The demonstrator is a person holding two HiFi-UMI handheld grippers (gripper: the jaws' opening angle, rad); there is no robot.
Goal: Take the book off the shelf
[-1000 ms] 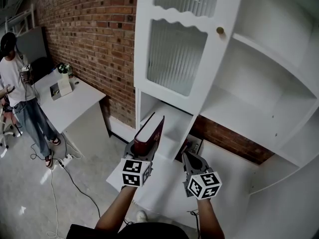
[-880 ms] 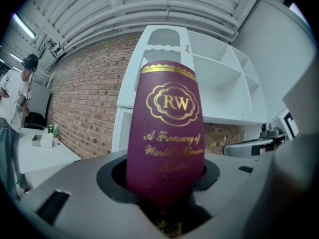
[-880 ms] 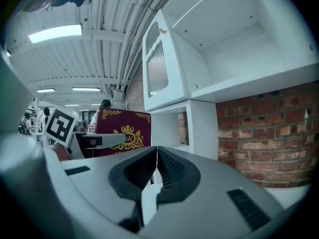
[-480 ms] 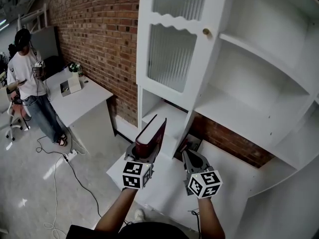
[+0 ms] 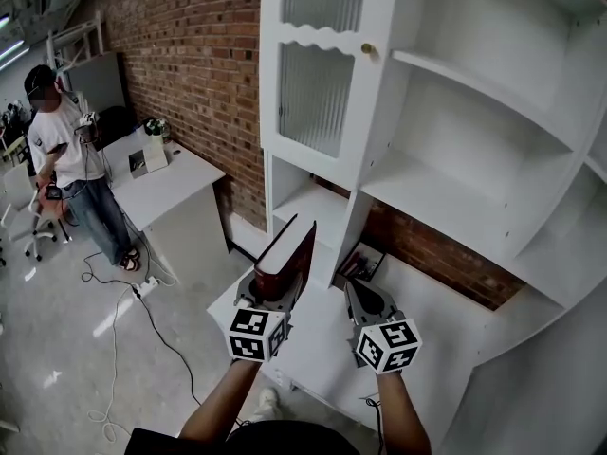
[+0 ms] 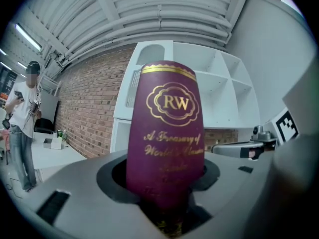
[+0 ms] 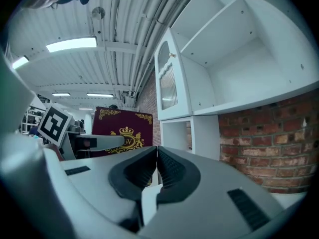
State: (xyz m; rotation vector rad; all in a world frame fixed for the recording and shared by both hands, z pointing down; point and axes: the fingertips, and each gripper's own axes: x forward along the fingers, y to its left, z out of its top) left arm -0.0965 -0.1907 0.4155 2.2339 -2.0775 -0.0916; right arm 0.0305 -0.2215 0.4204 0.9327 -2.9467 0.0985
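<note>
A maroon hardback book [image 5: 287,254] with gold lettering stands upright, clamped by its lower end in my left gripper [image 5: 273,292]. Its spine [image 6: 166,148] fills the middle of the left gripper view, and its cover [image 7: 121,133] shows at the left of the right gripper view. The book is out in front of the white shelf unit [image 5: 417,197], near the low open compartment [image 5: 308,207]. My right gripper [image 5: 365,297] hovers just to the right of the book, jaws pressed together on nothing [image 7: 155,168].
The white cabinet has a ribbed glass door [image 5: 318,93] with a brass knob [image 5: 366,50] and bare open shelves [image 5: 474,93]. A brick wall [image 5: 190,55] runs left. A person [image 5: 71,178] stands by a white desk [image 5: 166,183]. Cables [image 5: 119,311] lie on the floor.
The head view has shifted, so the shelf unit and the person sit a little differently in frame. Both grippers and the held book keep the same pose.
</note>
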